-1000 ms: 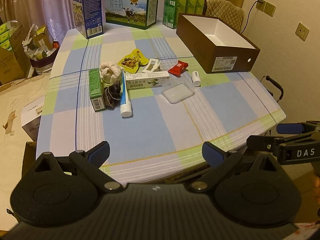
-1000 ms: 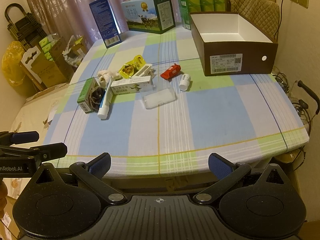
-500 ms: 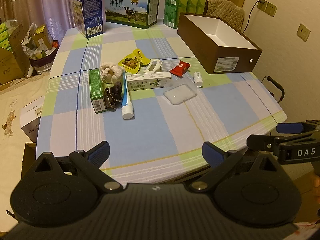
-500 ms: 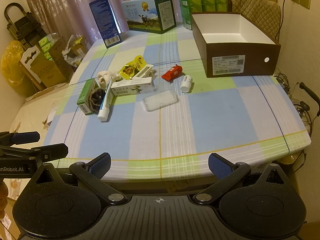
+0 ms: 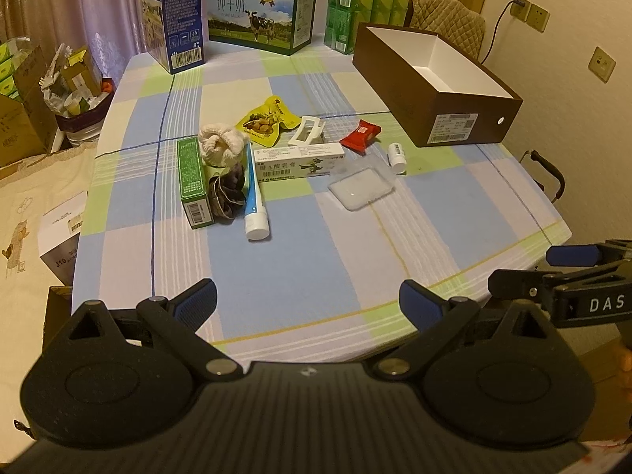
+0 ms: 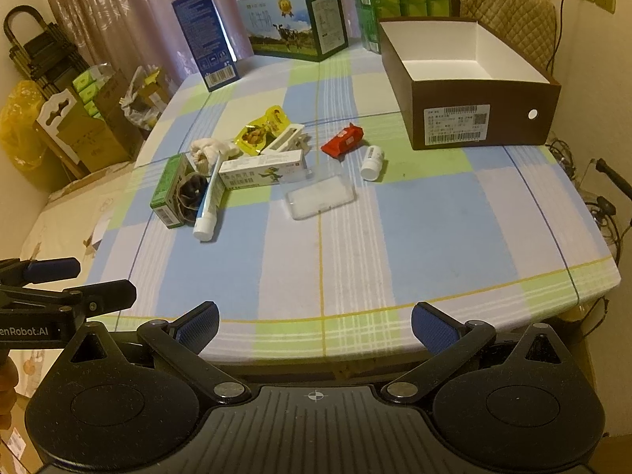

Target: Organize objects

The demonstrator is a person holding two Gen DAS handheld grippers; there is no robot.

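Both claws have crept forward toward the desk since a second ago; the clutter sits a bit lower in each view, and nothing on the cloth has shifted.

Left wrist view: your left claw (image 5: 308,296) is spread wide and empty, over the near desk (image 5: 300,276) edge. The pile lies at 12 o'clock: green carton (image 5: 192,181), white cloth ball (image 5: 221,145), dark crumpled thing (image 5: 228,193), blue tube (image 5: 252,197), long white box (image 5: 299,162), yellow snack pouch (image 5: 266,120), red packet (image 5: 360,136), small white bottle (image 5: 396,156), clear tray (image 5: 361,189). The brown box (image 5: 434,91) stands open and empty at 1 o'clock.

Right wrist view: your right claw (image 6: 315,326) is also spread, holding nothing. The small white bottle (image 6: 372,162) and red packet (image 6: 343,141) are nearest the brown box (image 6: 474,126), which sits at 1 o'clock. Your left claw (image 6: 51,276) shows at 9 o'clock.

Step looks like the approach, nothing sorted yet. Next, you probably reach well forward, drop over one item, close, then carry it to the box. The bottle may roll; the tray lies flat and looks hard to pinch.
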